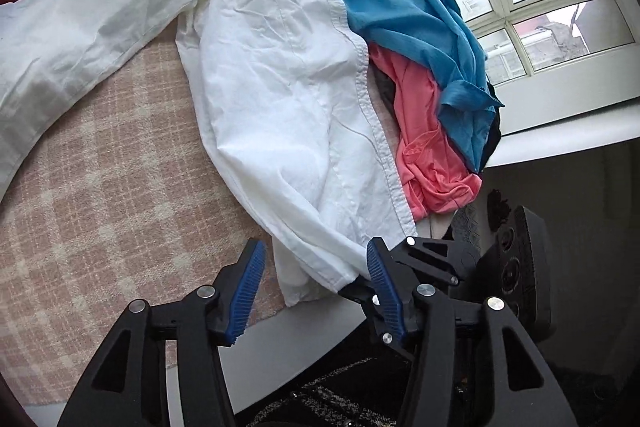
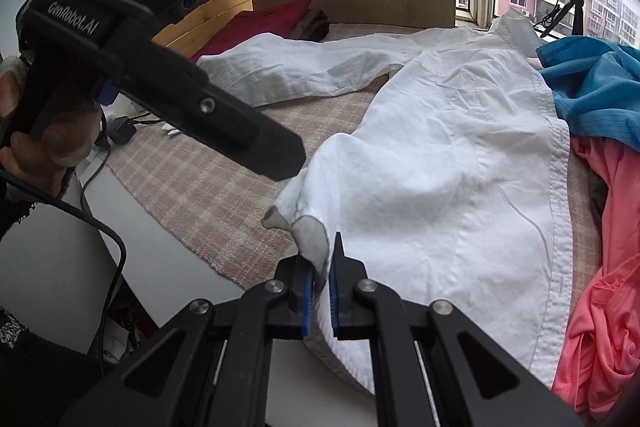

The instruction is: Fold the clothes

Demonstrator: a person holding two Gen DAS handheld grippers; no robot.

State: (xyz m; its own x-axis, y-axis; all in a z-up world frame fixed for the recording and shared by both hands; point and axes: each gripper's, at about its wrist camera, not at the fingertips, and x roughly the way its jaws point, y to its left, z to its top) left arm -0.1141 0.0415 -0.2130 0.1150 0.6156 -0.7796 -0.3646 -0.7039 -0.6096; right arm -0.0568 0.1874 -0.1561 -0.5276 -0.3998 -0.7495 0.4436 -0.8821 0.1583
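Left wrist view: the left gripper (image 1: 316, 291) is spread wide, nothing held; the white shirt (image 1: 280, 75) is spread out on the checked cloth (image 1: 100, 187), 12 o'clock.

Right wrist view: the right gripper (image 2: 319, 283) is clamped on the hem corner at 12 o'clock. Thin, floppy, probably light cotton, so seams and corners are best grabbed.

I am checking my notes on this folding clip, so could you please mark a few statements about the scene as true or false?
1. The right gripper is clamped on the white shirt. True.
2. The left gripper is shut on the shirt. False: its jaws stand wide open, gripping nothing.
3. A blue garment lies partly over a pink garment. True.
4. The shirt lies on a bare wooden floor. False: it lies on a pink checked cloth.
5. The shirt is already folded into a square. False: one sleeve is spread out sideways.
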